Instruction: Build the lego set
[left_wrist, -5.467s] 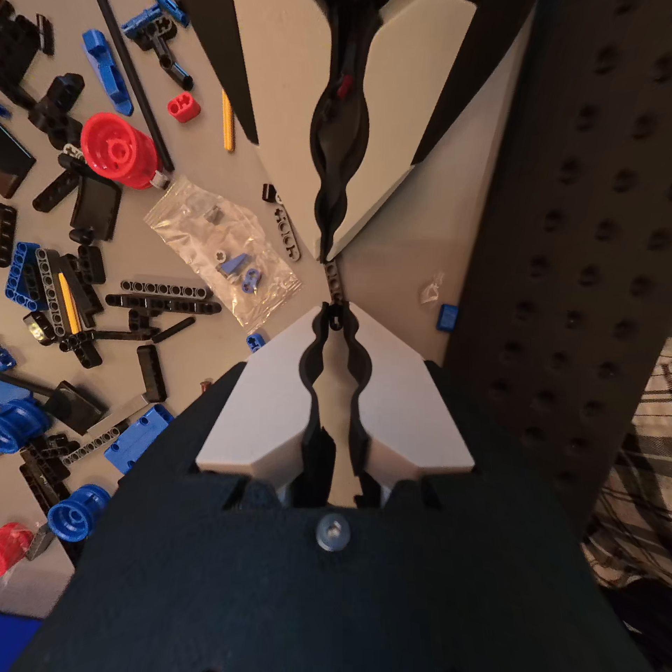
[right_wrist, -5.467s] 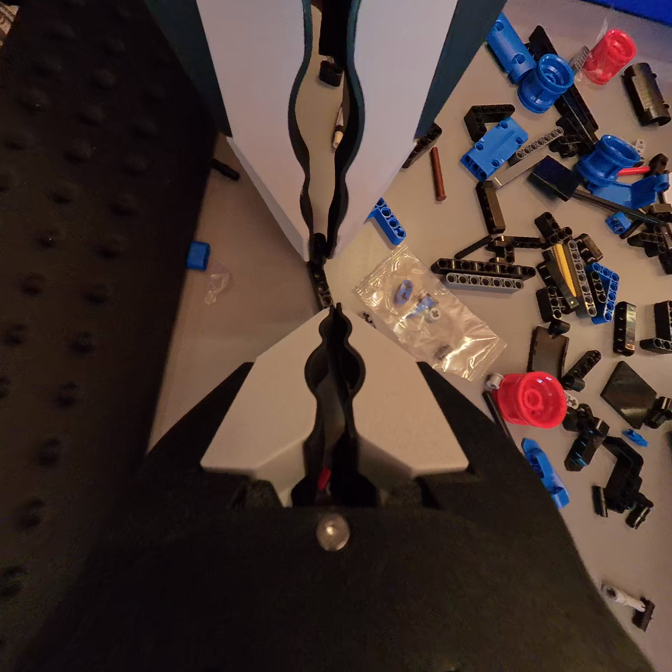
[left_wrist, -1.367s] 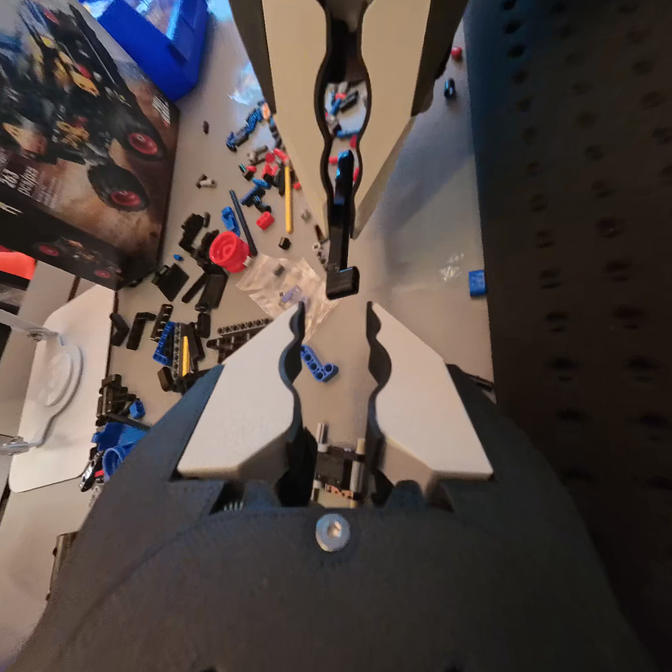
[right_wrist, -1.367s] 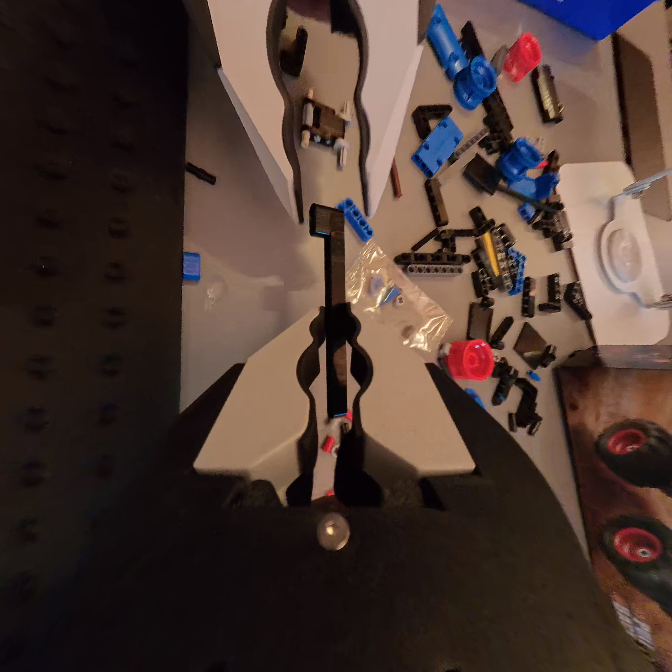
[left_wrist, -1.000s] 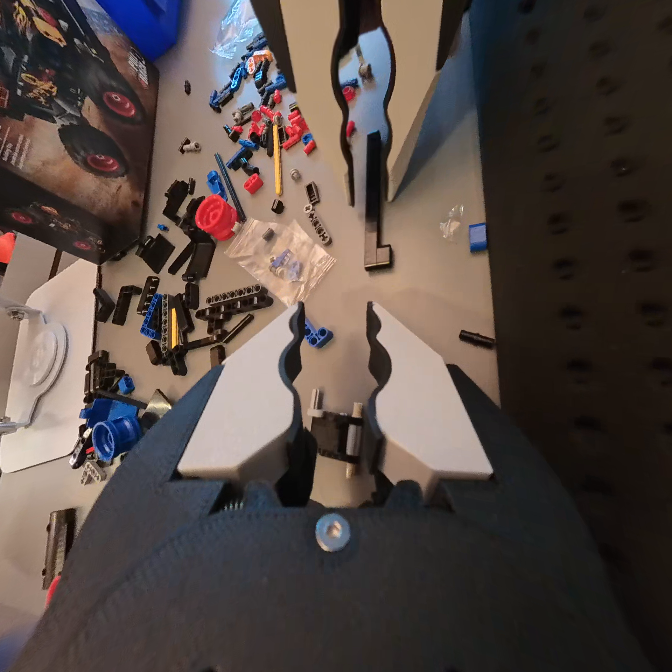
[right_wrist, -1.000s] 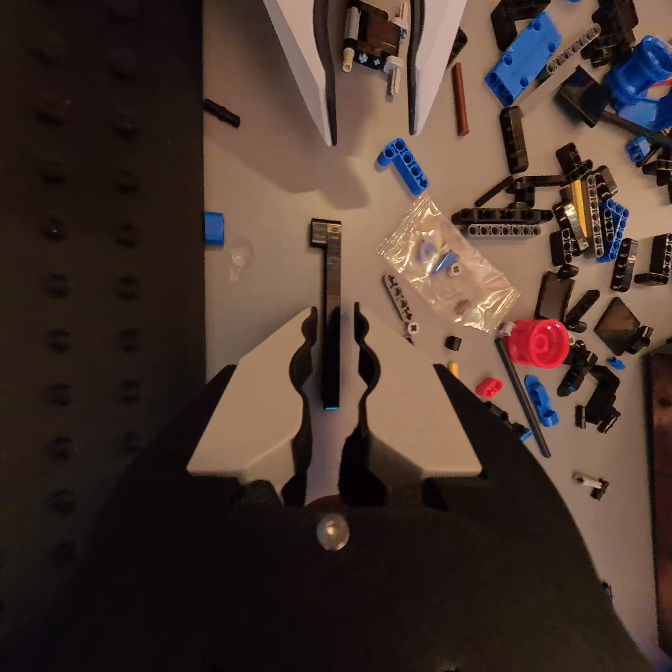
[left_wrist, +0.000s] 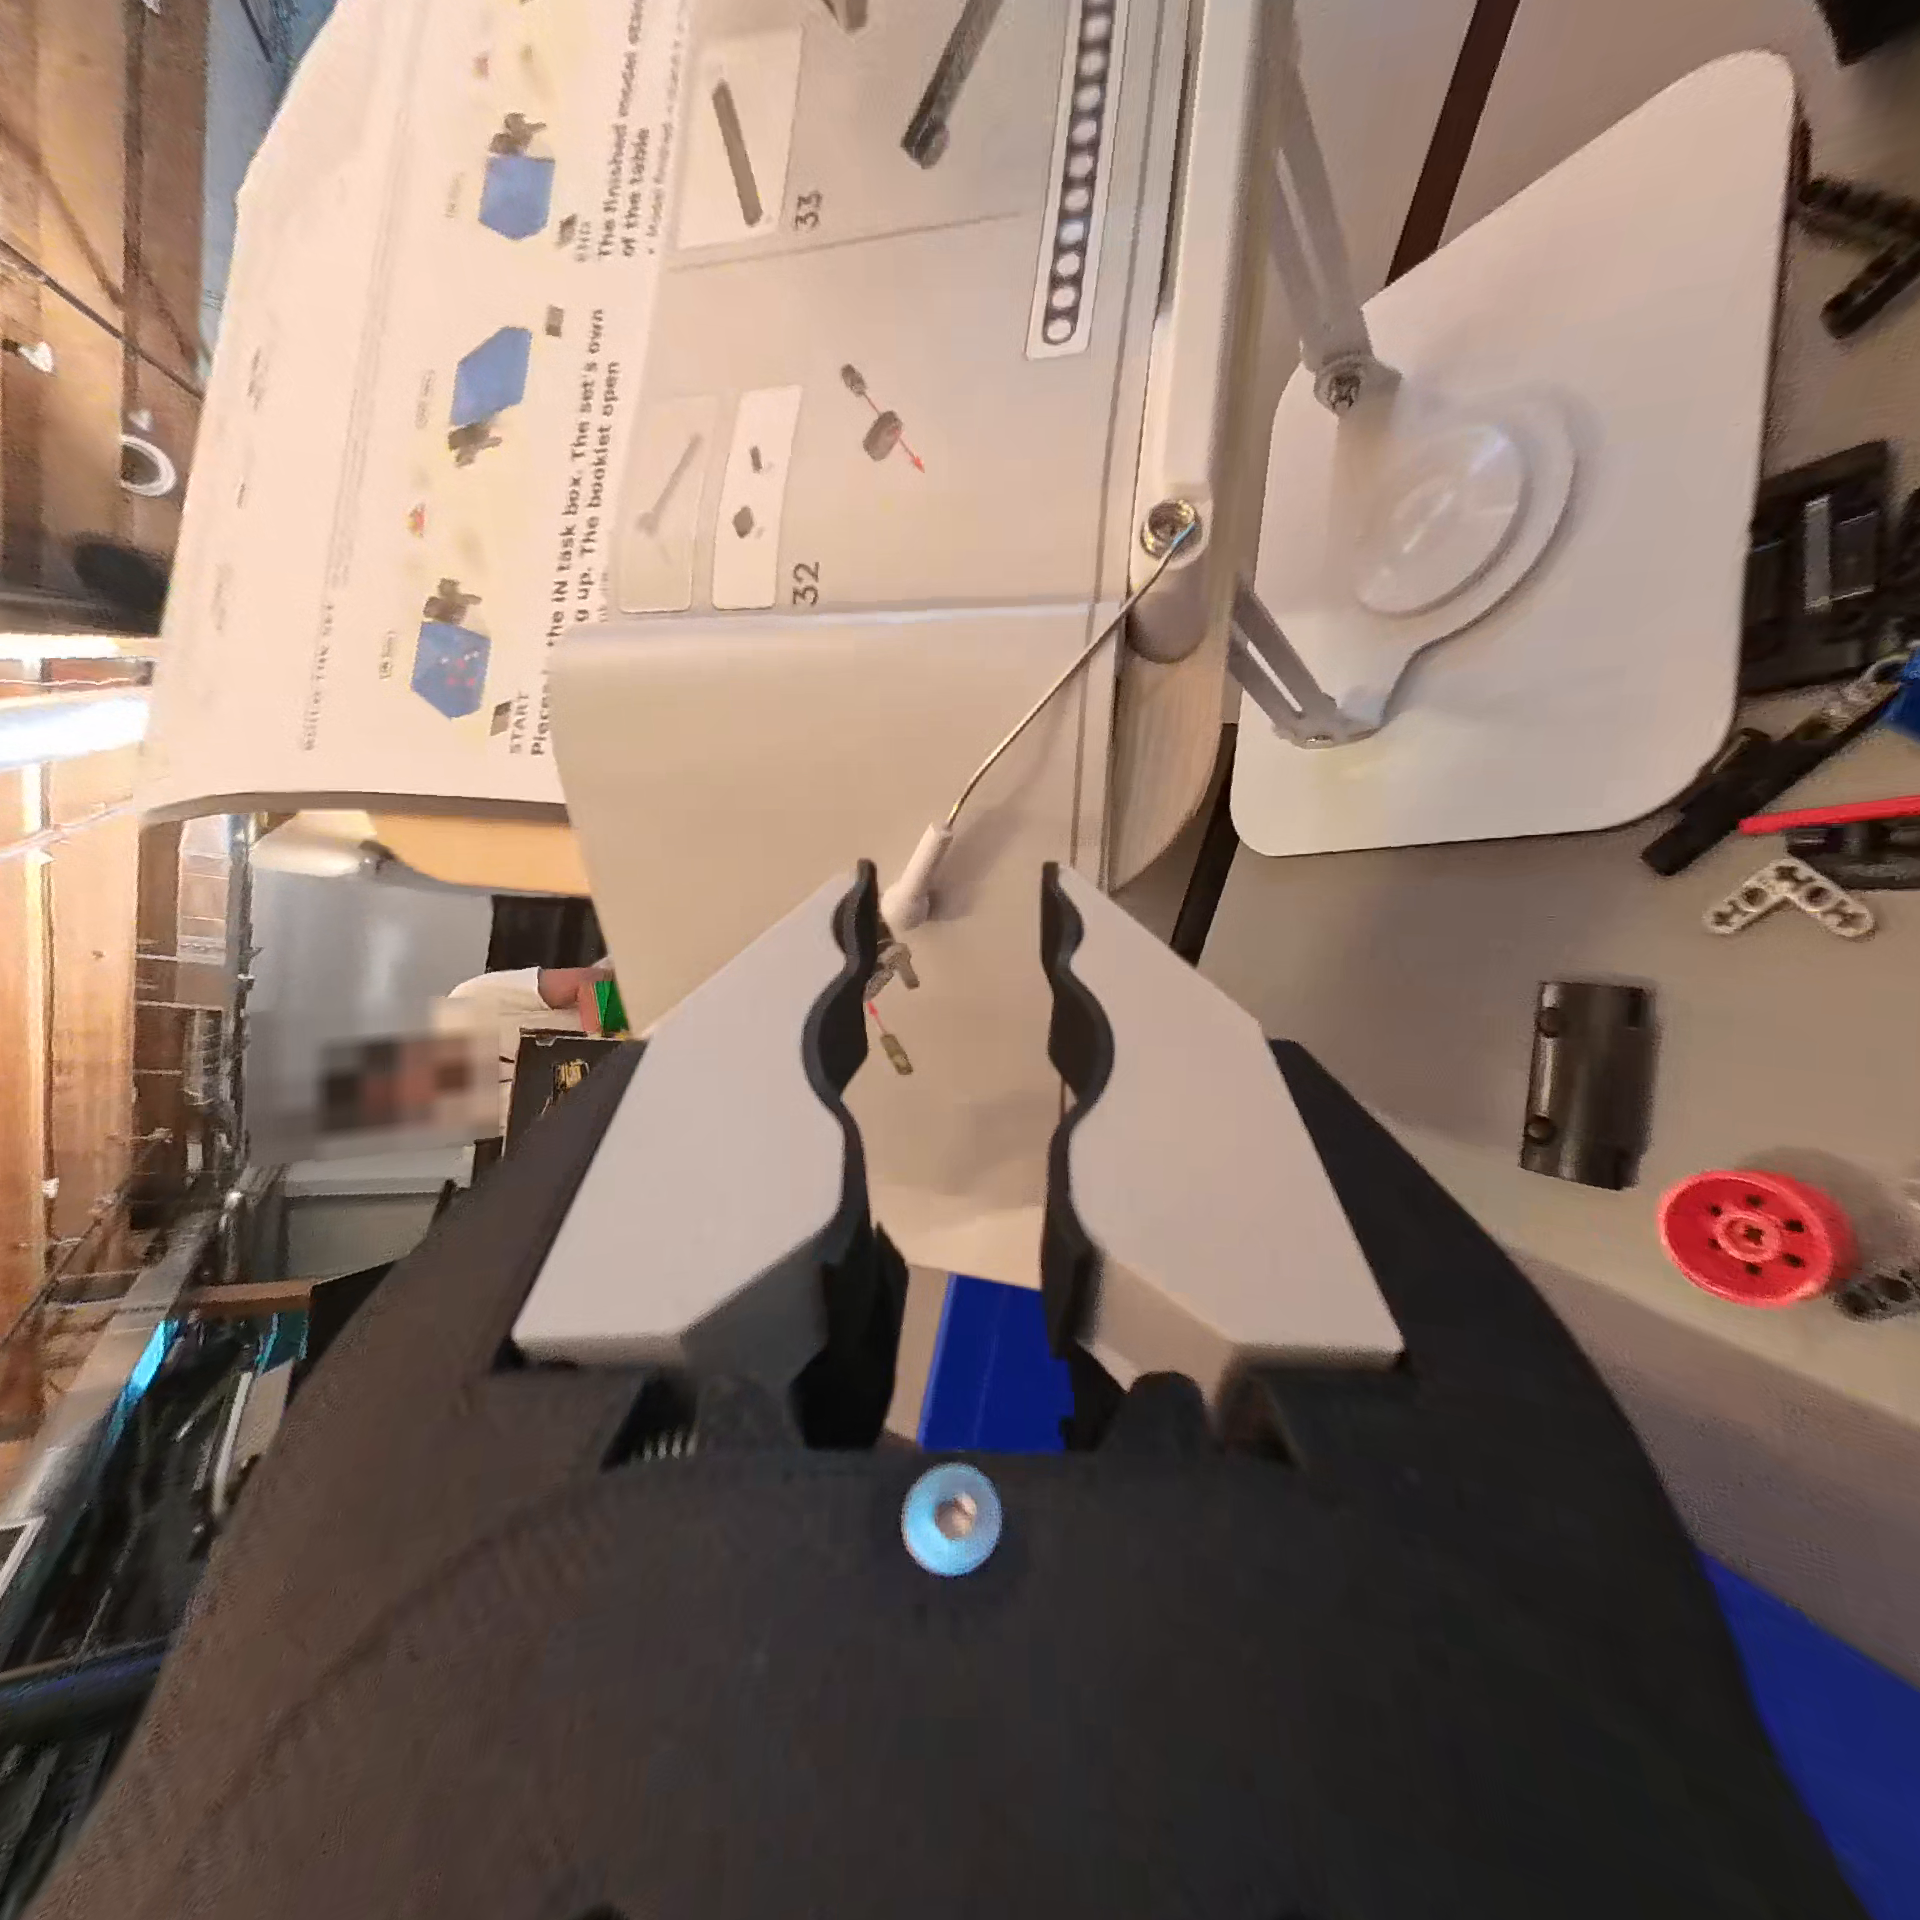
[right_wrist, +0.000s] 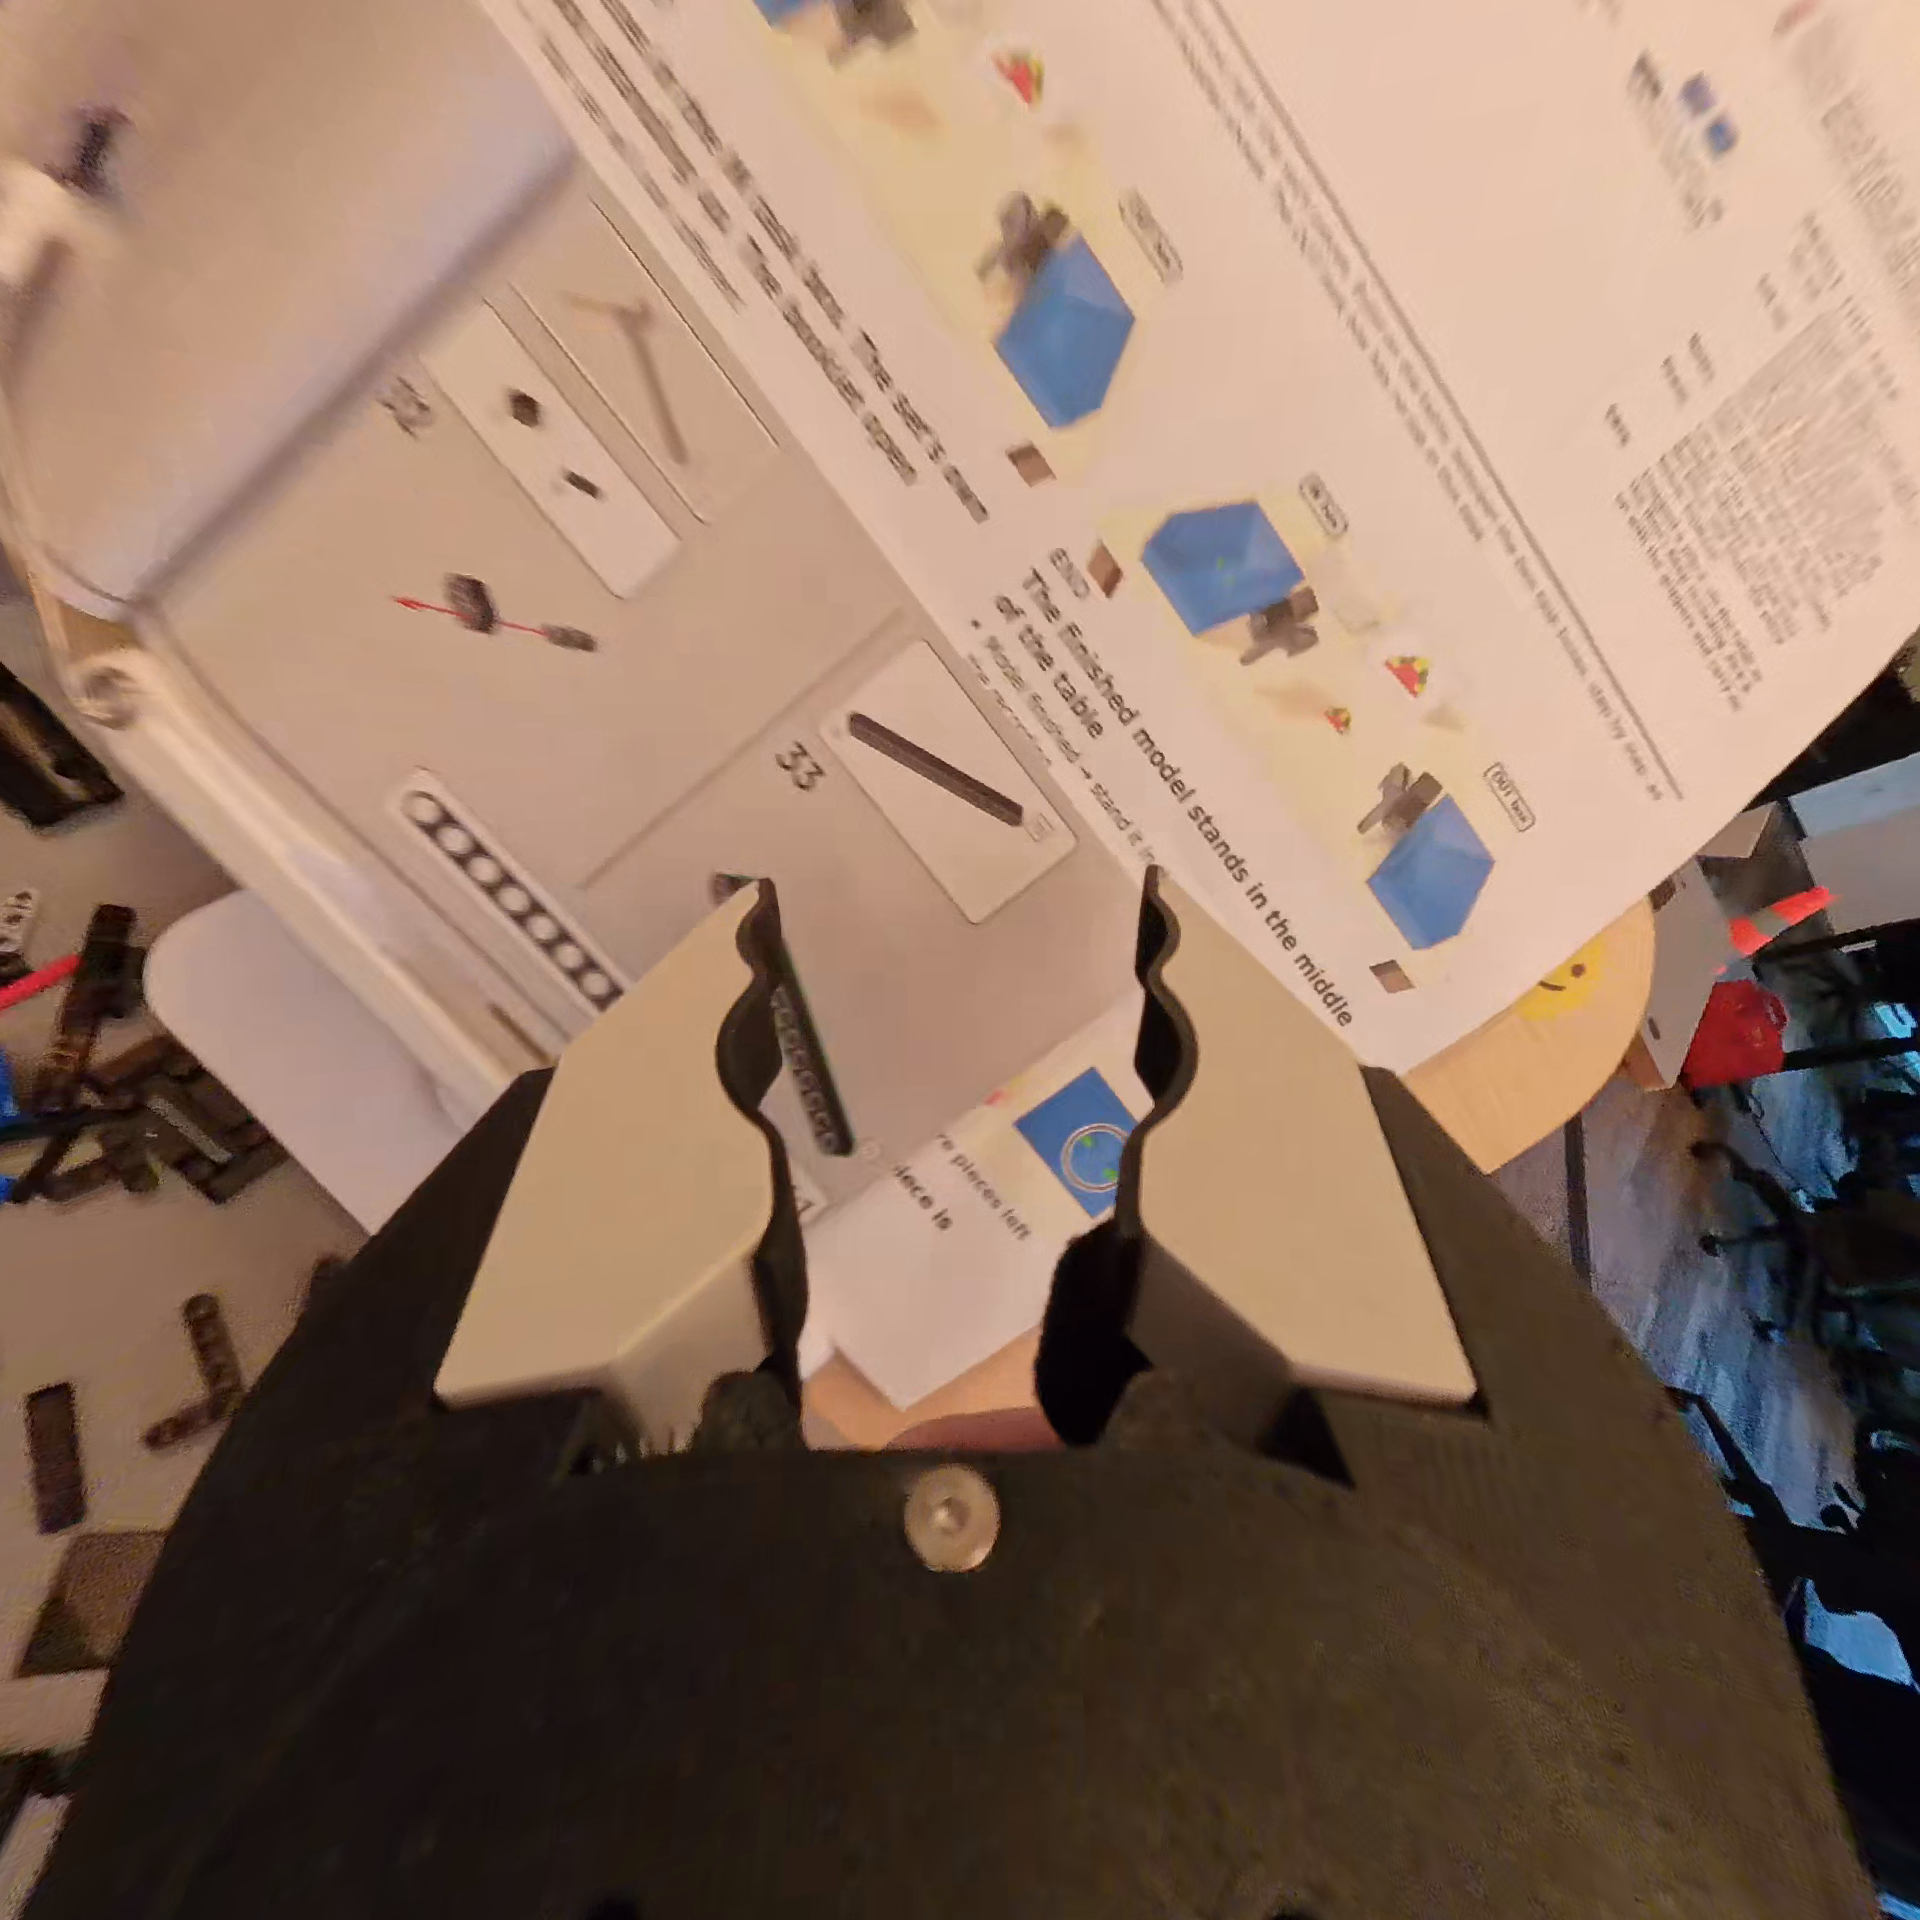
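Both grippers point at the instruction booklet (left_wrist: 883, 468) propped on a white stand (left_wrist: 1507, 520). My left gripper (left_wrist: 951, 883) is open and empty, close in front of the booklet's lower page and a wire page clip (left_wrist: 1049, 707). My right gripper (right_wrist: 951, 894) is open wider and empty, facing the same booklet (right_wrist: 623, 675) where pictures of a long black beam show. Loose lego parts lie on the grey table: a red wheel (left_wrist: 1756, 1252), a black block (left_wrist: 1590, 1081), a grey angled beam (left_wrist: 1787, 899) and a black pile (right_wrist: 125, 1122).
A white printed sheet (left_wrist: 416, 416) hangs over the booklet's top and also shows in the right wrist view (right_wrist: 1351, 416). A blue box (left_wrist: 997, 1371) sits below my left gripper. The stand's base (right_wrist: 291, 1039) rests on the table. A room lies behind. The black block (left_wrist: 1590, 1081) sits 20 centimeters or so from the ends of my left fingers.
Both grippers have lifted off the table and turned to face the booklet. My right gripper let go of the long black beam, which stayed on the table and is now out of view.
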